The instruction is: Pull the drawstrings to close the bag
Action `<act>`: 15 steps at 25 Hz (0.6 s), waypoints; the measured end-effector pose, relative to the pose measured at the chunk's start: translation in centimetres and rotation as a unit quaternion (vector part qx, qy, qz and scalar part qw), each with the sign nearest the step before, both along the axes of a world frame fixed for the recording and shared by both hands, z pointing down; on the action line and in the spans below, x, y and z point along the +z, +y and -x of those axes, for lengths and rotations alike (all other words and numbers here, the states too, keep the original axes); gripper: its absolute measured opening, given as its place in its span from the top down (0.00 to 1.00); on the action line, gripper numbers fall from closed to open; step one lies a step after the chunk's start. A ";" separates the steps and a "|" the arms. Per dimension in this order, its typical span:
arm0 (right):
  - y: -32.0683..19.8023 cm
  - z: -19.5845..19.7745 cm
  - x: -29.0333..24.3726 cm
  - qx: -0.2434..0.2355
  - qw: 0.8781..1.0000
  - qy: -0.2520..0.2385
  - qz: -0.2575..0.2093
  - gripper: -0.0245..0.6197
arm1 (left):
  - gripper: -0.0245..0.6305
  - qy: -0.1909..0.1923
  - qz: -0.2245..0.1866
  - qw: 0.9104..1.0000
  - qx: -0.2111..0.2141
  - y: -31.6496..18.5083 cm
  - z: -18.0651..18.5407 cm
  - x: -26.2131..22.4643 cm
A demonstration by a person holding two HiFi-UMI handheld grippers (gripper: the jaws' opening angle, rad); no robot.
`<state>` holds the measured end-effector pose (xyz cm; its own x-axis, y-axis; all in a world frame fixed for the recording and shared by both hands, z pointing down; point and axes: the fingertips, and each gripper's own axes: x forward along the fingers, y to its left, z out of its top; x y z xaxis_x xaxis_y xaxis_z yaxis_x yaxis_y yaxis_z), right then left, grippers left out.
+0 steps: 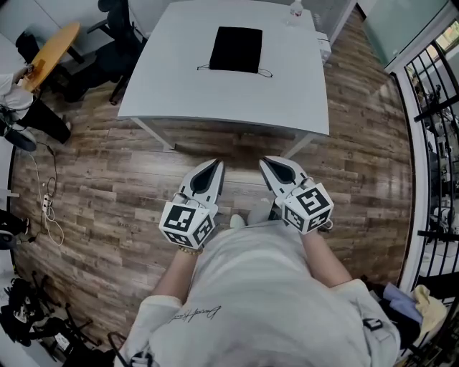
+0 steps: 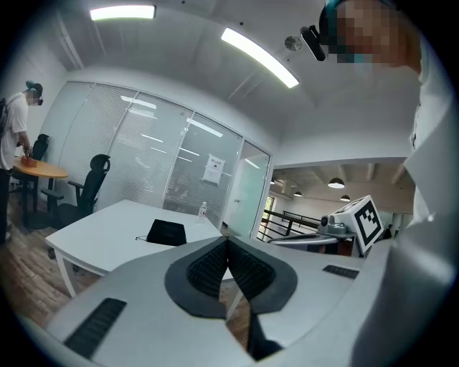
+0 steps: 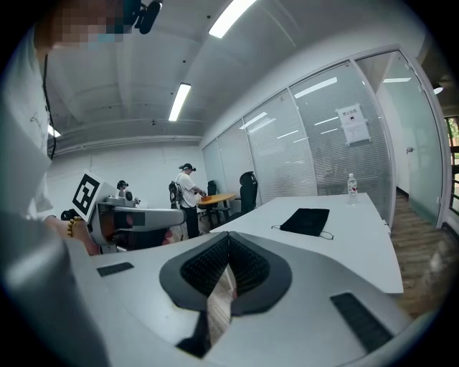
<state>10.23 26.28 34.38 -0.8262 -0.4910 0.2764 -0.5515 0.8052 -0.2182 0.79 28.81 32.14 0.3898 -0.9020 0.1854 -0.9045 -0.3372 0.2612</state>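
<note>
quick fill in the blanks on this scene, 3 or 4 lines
1. The bag on the table is ____ in colour.
2. The left gripper and right gripper both have their jaws ____.
3. Both grippers are held over the ____ floor, short of the table.
4. The bottle stands at the table's ____ edge from the person.

Missing words: black; shut; wood; far

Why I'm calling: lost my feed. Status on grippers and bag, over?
Left gripper and right gripper shut, empty, short of the table. Black bag flat on it, drawstrings untouched. Nothing between.
</note>
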 end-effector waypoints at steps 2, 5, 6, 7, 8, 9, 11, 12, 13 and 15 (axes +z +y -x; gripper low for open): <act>-0.1 0.0 0.2 0.007 1.000 0.000 0.005 0.93 | 0.95 0.003 -0.001 1.000 0.001 0.1 0.2 0.1; -0.5 0.0 0.3 0.014 1.000 0.001 0.004 0.93 | 0.95 0.003 -0.003 1.000 0.001 -0.3 0.4 0.0; -0.6 0.0 0.2 0.014 1.000 0.001 0.004 0.93 | 0.95 0.003 -0.003 1.000 0.002 -0.4 0.5 0.0; -0.8 0.1 0.3 0.013 1.000 0.002 0.004 0.93 | 0.95 0.004 -0.004 1.000 0.002 -0.5 0.6 -0.1; -0.9 0.2 0.3 0.012 1.000 0.002 0.004 0.93 | 0.95 0.004 -0.006 1.000 0.002 -0.7 0.7 -0.1; -1.2 0.2 0.4 0.011 1.000 0.002 0.004 0.93 | 0.95 0.005 -0.008 1.000 0.001 -0.9 0.7 -0.1; -2.0 0.4 0.8 0.011 1.000 0.002 0.005 0.93 | 0.95 0.005 -0.011 1.000 -0.001 -1.5 0.9 0.0; -2.4 0.4 1.0 0.011 1.000 0.002 0.006 0.93 | 0.95 0.005 -0.011 1.000 -0.003 -1.9 1.0 0.2; -2.9 0.5 1.3 0.010 1.000 0.002 0.008 0.93 | 0.95 0.005 -0.010 1.000 -0.005 -2.3 1.2 0.5; -3.9 0.9 1.6 0.007 1.000 0.001 0.011 0.93 | 0.95 0.005 -0.006 1.000 -0.009 -3.2 1.6 0.9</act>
